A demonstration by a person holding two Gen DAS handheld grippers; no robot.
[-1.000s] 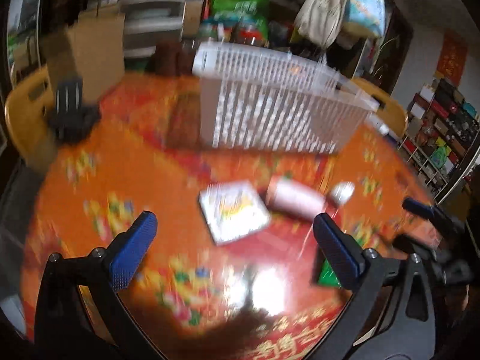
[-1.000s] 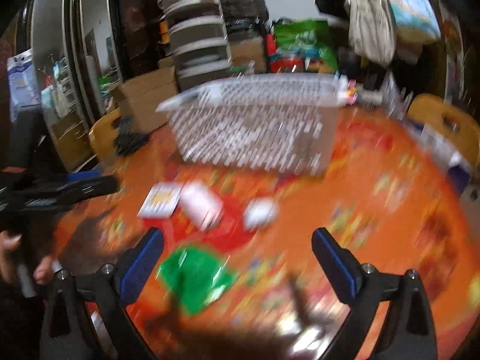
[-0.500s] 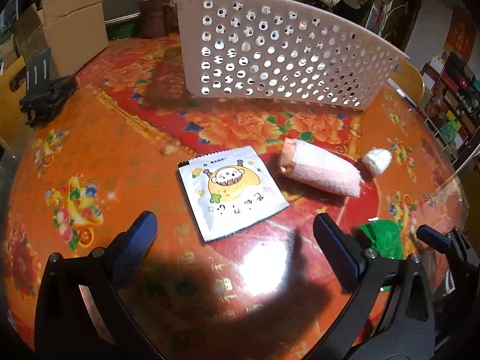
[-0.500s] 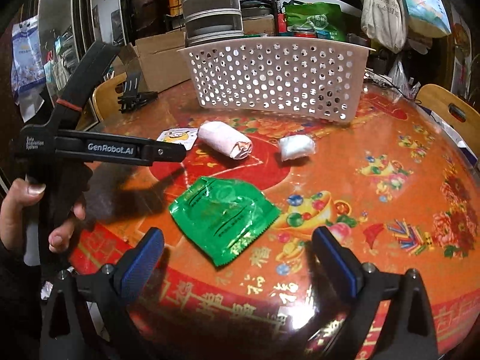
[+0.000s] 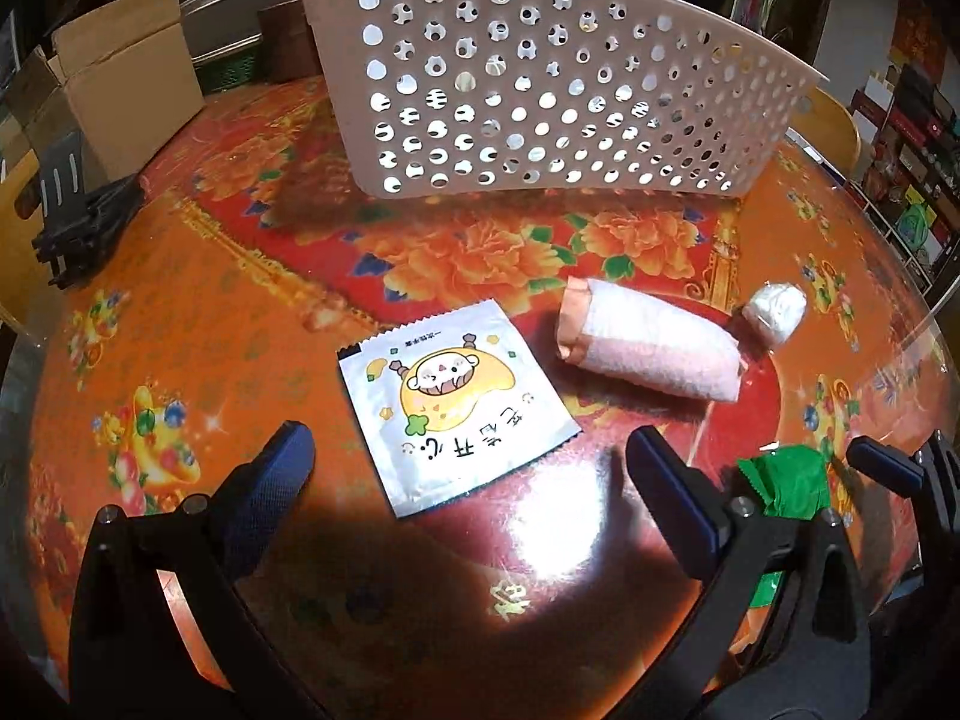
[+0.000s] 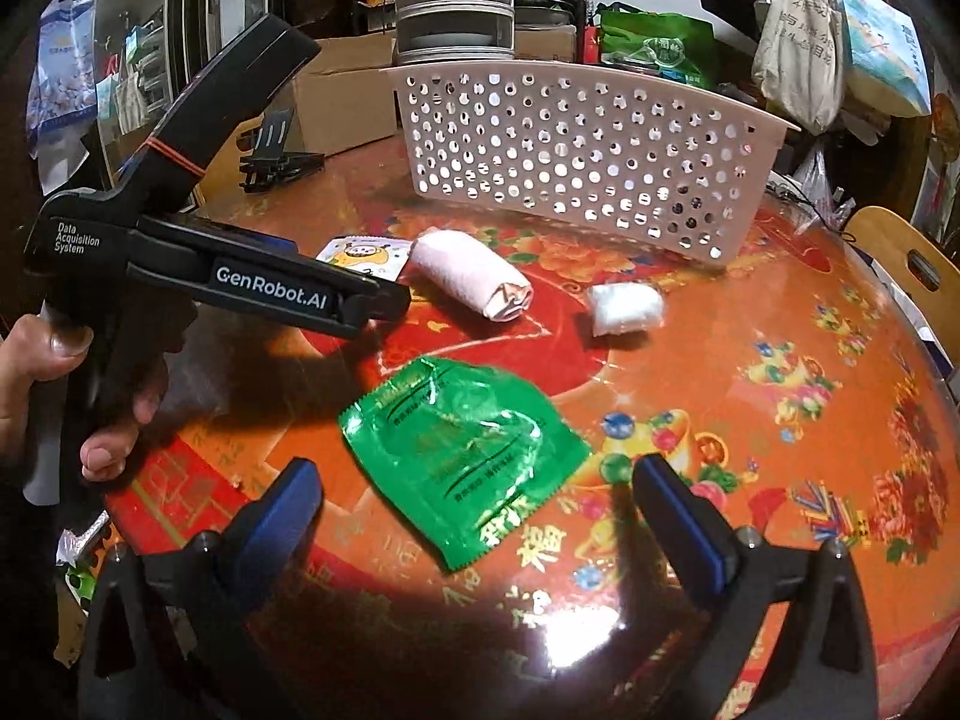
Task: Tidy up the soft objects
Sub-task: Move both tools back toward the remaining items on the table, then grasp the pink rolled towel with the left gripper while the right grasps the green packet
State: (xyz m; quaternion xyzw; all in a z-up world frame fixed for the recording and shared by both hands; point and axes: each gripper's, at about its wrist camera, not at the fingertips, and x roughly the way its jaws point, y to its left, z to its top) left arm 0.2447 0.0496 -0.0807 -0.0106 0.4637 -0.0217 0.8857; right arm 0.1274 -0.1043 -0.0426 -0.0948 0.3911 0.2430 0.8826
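Note:
A white packet with a cartoon print [image 5: 456, 405] lies flat on the orange table, just ahead of my open, empty left gripper [image 5: 468, 480]. A rolled pink towel [image 5: 651, 347] lies to its right, and a small white bundle [image 5: 775, 309] beyond that. A green packet [image 6: 462, 450] lies flat just ahead of my open, empty right gripper [image 6: 474, 498]; a corner of it shows in the left wrist view [image 5: 786, 480]. The towel [image 6: 474, 279], bundle [image 6: 624, 309] and white packet [image 6: 360, 253] lie farther back. A white perforated basket [image 5: 558, 102] [image 6: 576, 150] stands behind them.
A cardboard box [image 5: 114, 84] and a black folded stand [image 5: 78, 222] sit at the table's far left. The left gripper's body [image 6: 228, 282], held by a hand, crosses the left side of the right wrist view. A wooden chair [image 6: 900, 264] stands at the right.
Both grippers have dropped lower and closer to the table. The white packet now sits nearer the left jaws and the green packet nearer the right jaws. The objects have not moved.

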